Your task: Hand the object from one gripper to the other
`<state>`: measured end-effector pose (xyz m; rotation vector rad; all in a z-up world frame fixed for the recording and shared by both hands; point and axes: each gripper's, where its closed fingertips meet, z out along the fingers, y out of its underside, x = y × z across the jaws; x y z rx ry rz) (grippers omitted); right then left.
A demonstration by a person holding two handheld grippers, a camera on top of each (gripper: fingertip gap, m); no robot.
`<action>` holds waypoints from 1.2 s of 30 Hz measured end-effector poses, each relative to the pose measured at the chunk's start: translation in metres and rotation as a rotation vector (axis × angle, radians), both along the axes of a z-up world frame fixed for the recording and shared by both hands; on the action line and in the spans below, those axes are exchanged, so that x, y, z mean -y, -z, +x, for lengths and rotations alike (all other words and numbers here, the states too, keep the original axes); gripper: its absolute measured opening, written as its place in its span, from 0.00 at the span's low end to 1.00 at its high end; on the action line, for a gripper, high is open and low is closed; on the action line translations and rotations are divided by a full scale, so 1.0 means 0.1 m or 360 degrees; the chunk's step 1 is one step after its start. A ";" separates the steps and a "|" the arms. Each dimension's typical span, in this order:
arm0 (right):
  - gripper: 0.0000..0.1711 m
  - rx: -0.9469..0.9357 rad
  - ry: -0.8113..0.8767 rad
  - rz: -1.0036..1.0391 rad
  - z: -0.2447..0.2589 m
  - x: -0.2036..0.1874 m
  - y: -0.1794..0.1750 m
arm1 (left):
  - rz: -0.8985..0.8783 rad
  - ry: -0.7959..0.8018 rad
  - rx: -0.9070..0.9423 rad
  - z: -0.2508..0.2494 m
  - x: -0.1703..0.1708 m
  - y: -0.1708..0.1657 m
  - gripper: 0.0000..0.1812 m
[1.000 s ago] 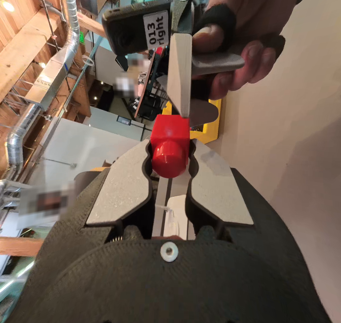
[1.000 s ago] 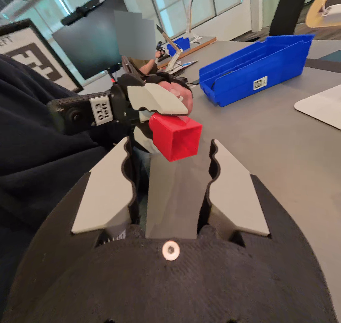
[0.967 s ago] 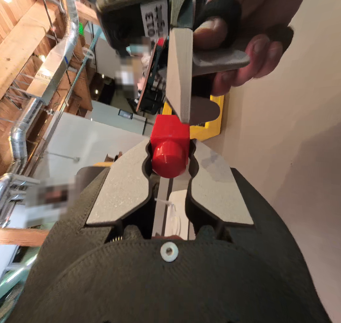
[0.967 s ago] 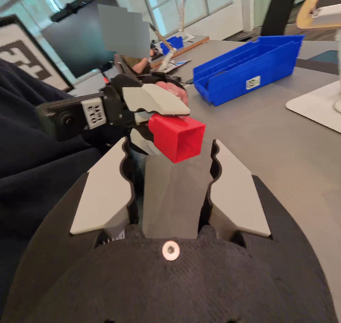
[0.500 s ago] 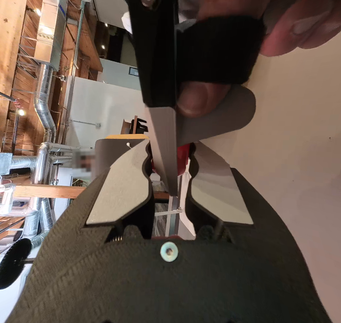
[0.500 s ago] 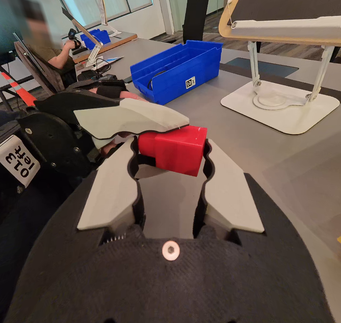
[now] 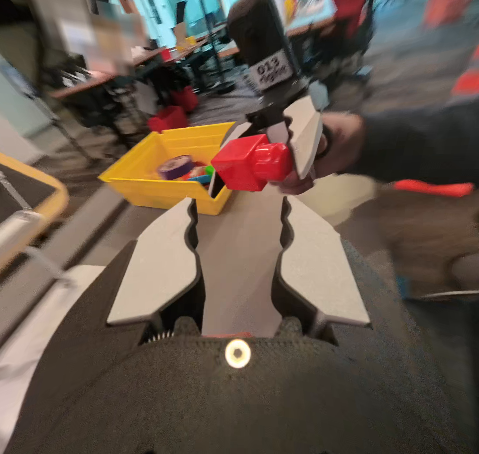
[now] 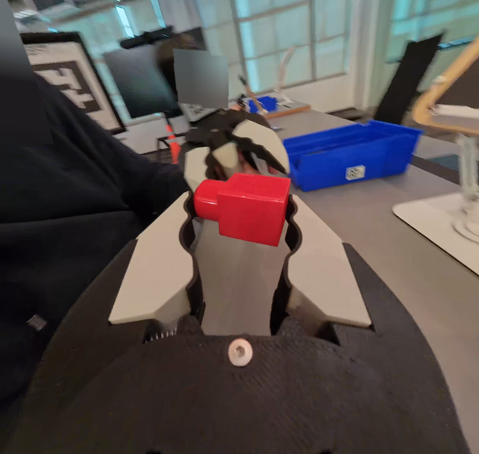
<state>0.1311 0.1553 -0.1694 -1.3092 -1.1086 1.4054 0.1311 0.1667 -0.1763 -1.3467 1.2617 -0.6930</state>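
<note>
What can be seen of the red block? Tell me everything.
The red block is glossy moulded plastic: a square body with a round stud projecting from one face. It lies sideways in mid-air, clamped between the fingers of the right gripper, stud against one finger and the body's far end against the other. The left gripper is open and clear of it. Nothing else touches it.

glossy red block (image 8: 248, 208), same red on its round stud. pale grey fingers (image 8: 158, 260) with black wavy inner edges on a black textured body for the right gripper (image 8: 239, 213); same grey and black on the left gripper (image 7: 238, 236). yellow bin (image 7: 166, 190) holding a purple tape roll (image 7: 175, 166). blue bin (image 8: 350, 156). grey table (image 8: 363, 223).
</note>
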 end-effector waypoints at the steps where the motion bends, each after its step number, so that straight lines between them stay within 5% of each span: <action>1: 0.40 -0.0029 -0.0066 0.0004 0.01 0.03 -0.02 | -0.0172 0.0060 0.0074 -0.01 0.02 -0.01 0.35; 10: 0.40 0.0183 -0.0395 0.0481 -0.03 0.26 0.16 | -0.1555 0.0683 0.0616 0.22 0.33 0.02 0.43; 16: 0.40 0.0448 -0.0510 0.0746 -0.10 0.37 0.40 | -0.1827 0.0802 0.0740 0.36 0.39 0.08 0.27; 21: 0.41 0.0580 -0.0406 0.0838 -0.13 0.29 0.47 | -0.1817 0.0745 0.0772 0.36 0.34 0.12 0.21; 27: 0.50 0.0613 -0.0028 0.0475 -0.02 0.04 0.38 | -0.1475 0.0435 0.0752 0.25 0.09 0.11 0.20; 36: 0.35 0.0542 0.0314 -0.0010 -0.11 0.00 0.48 | -0.0798 0.0134 0.0683 0.14 -0.03 -0.04 0.20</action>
